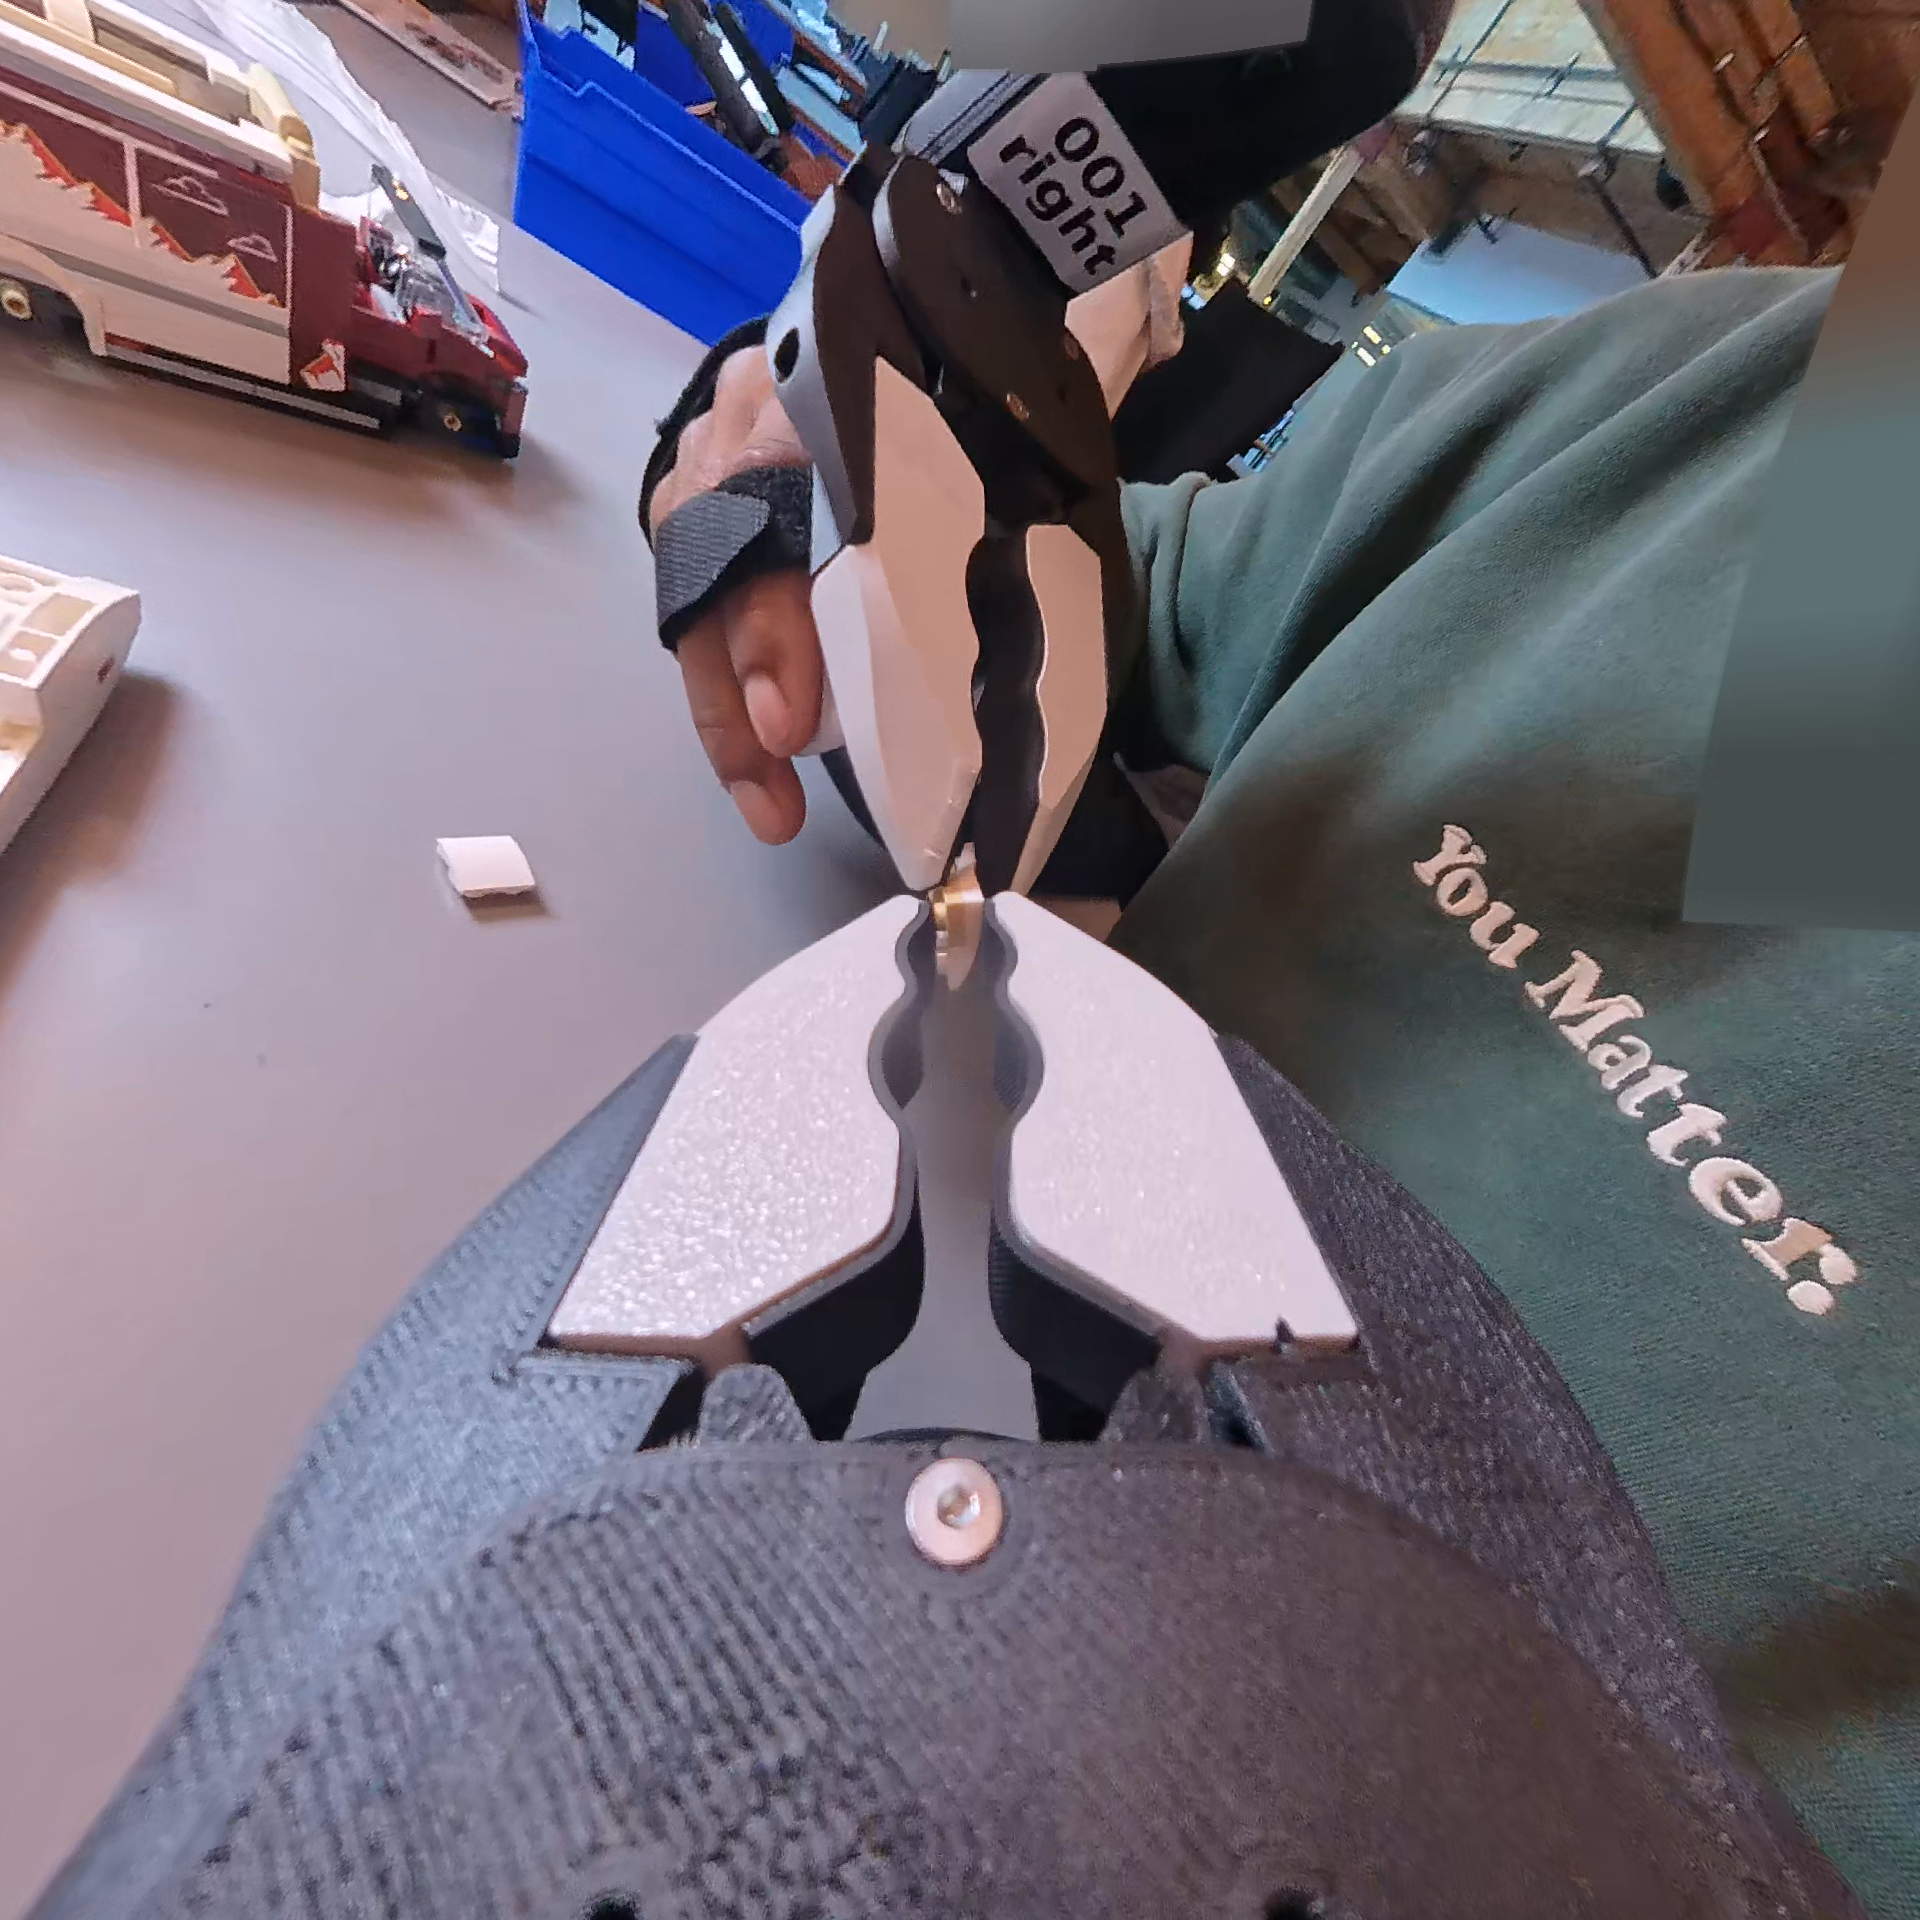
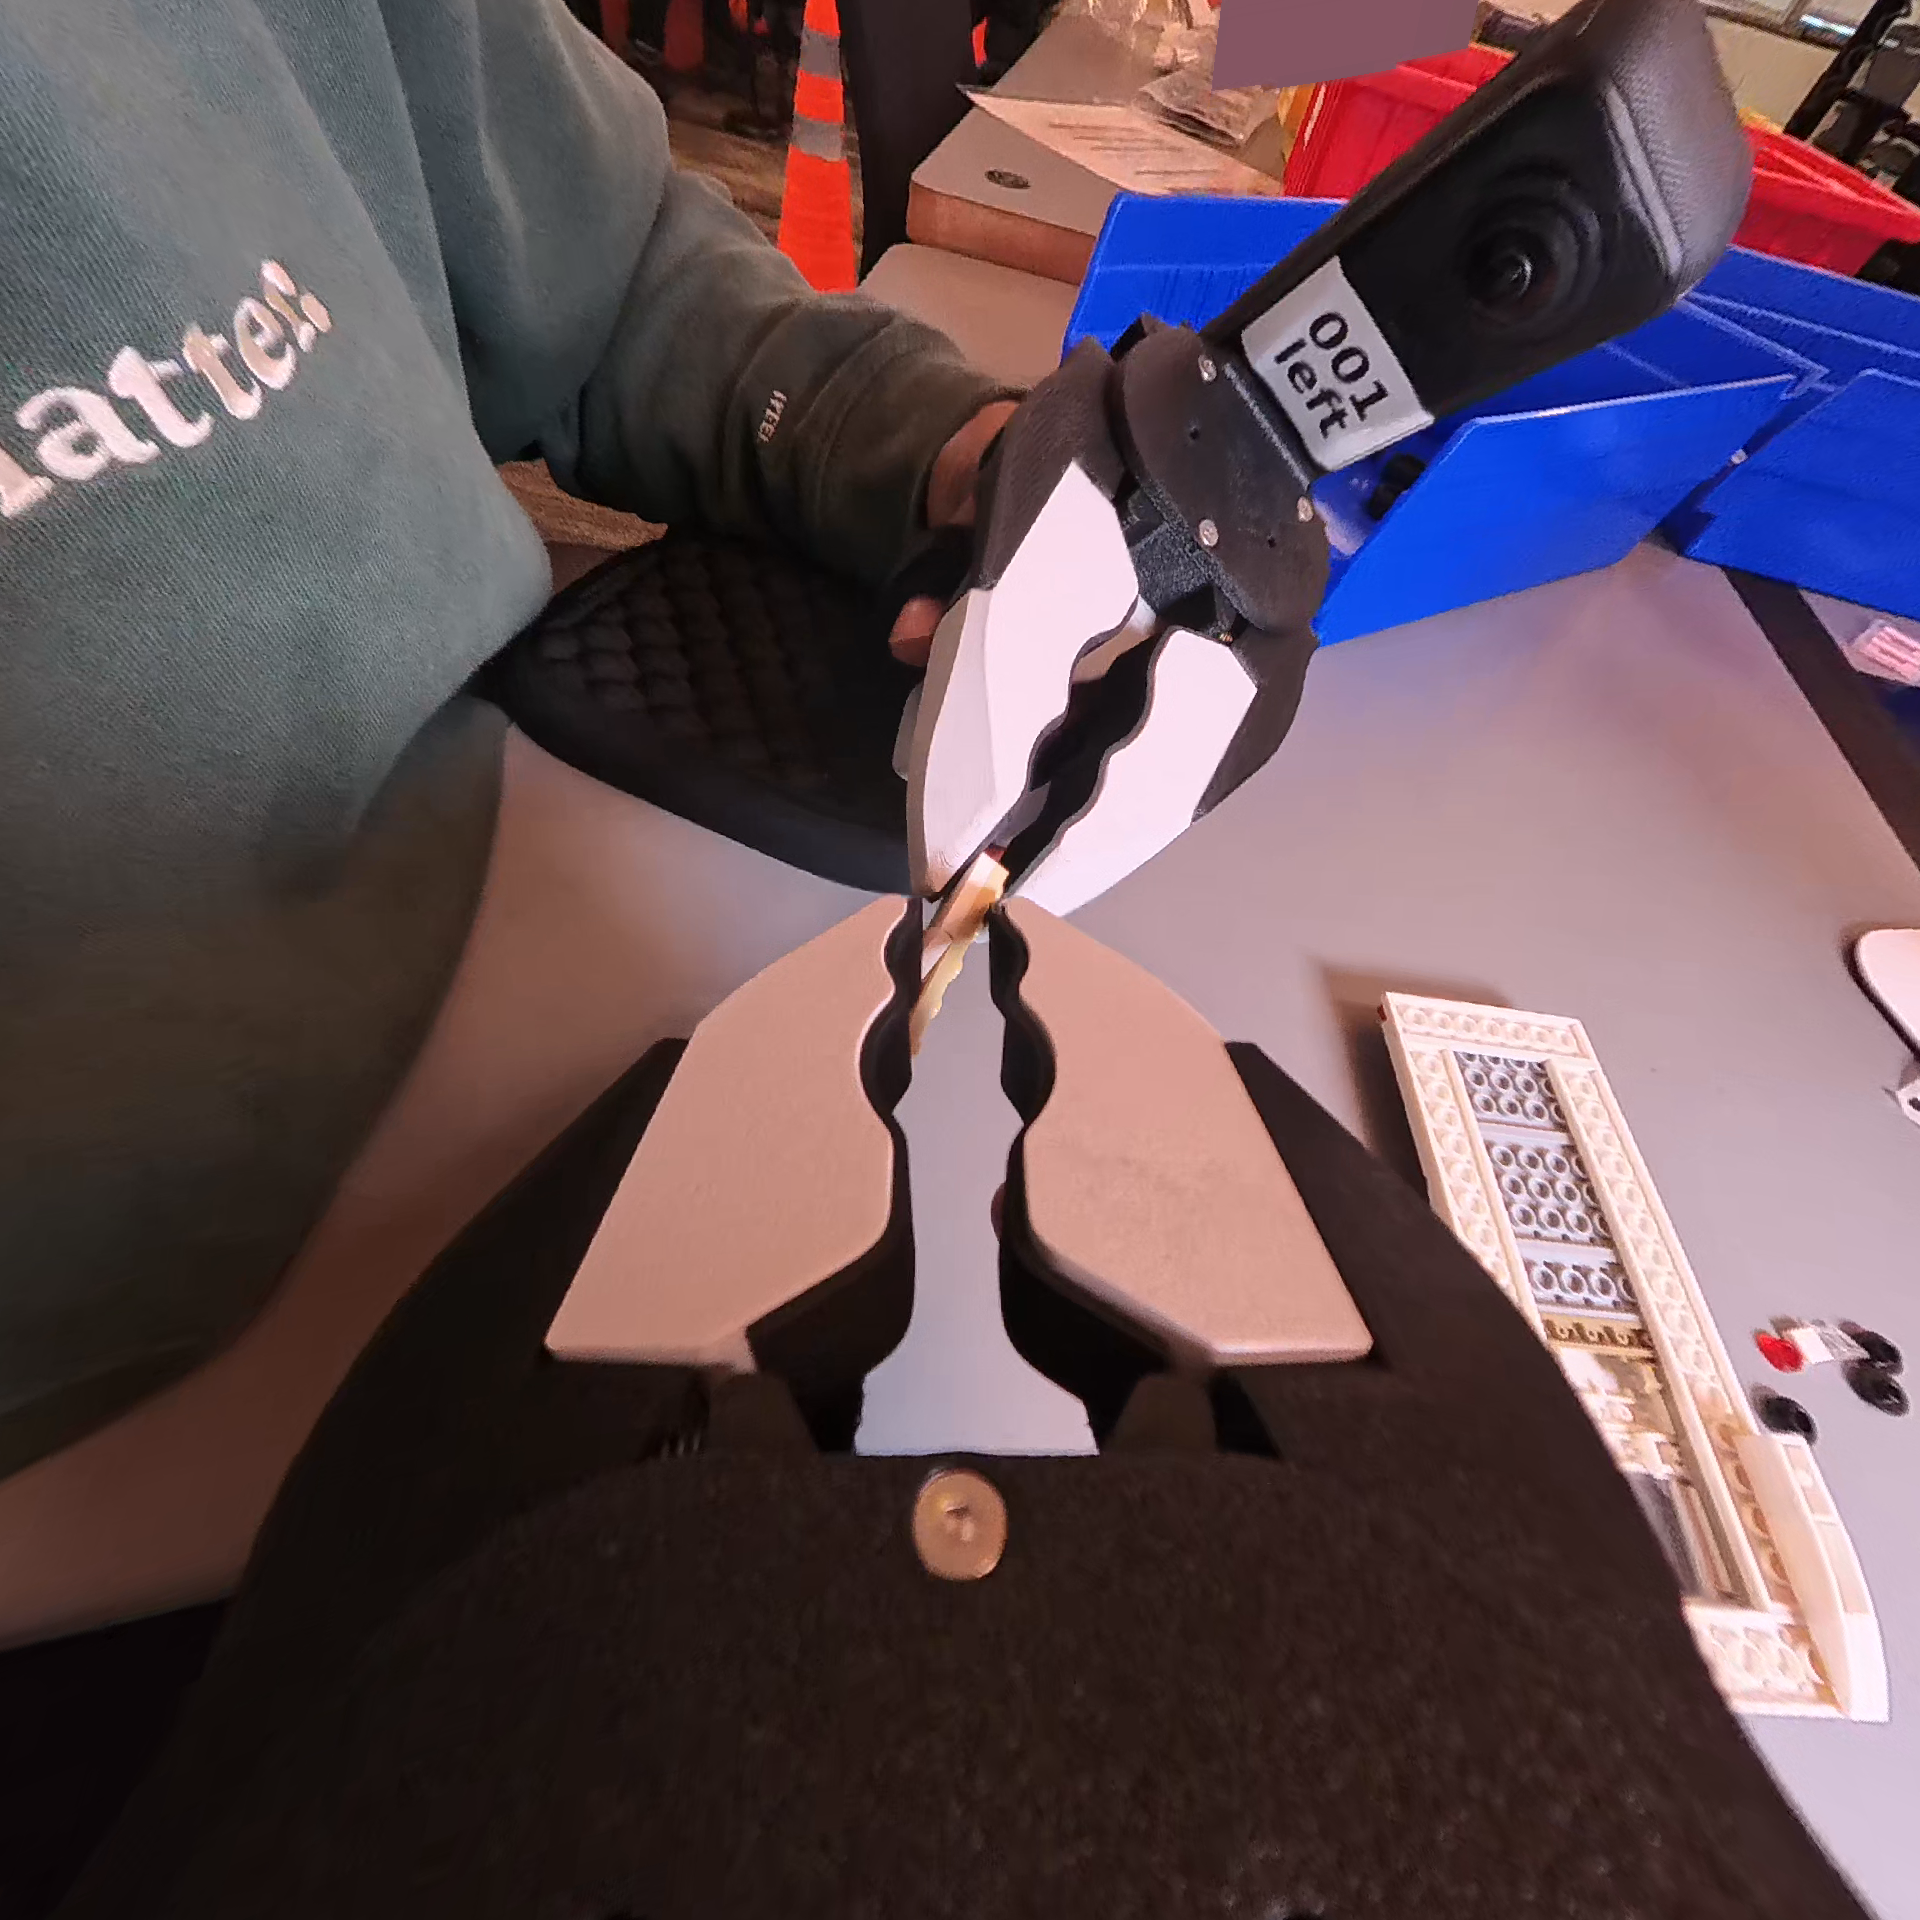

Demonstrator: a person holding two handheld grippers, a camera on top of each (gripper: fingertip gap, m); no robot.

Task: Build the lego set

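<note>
We see left gripper [image 1: 951, 914] and right gripper [image 2: 956, 920] tip to tip above tabletop [image 1: 312, 1039], both clamped on small tan brick piece [image 1: 954, 920]. We judge piece light, stiff, smooth; pinch flat faces.

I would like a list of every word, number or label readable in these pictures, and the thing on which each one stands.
I do not copy out writing; this is where it stands.
White label on the right gripper: black print, readable.
White label on the left gripper: black print, readable.
Green sweatshirt: pale stitched lettering, readable.
Sleeve cuff: small mark, too small to read.
Paper sheet: print too small to read.
</note>
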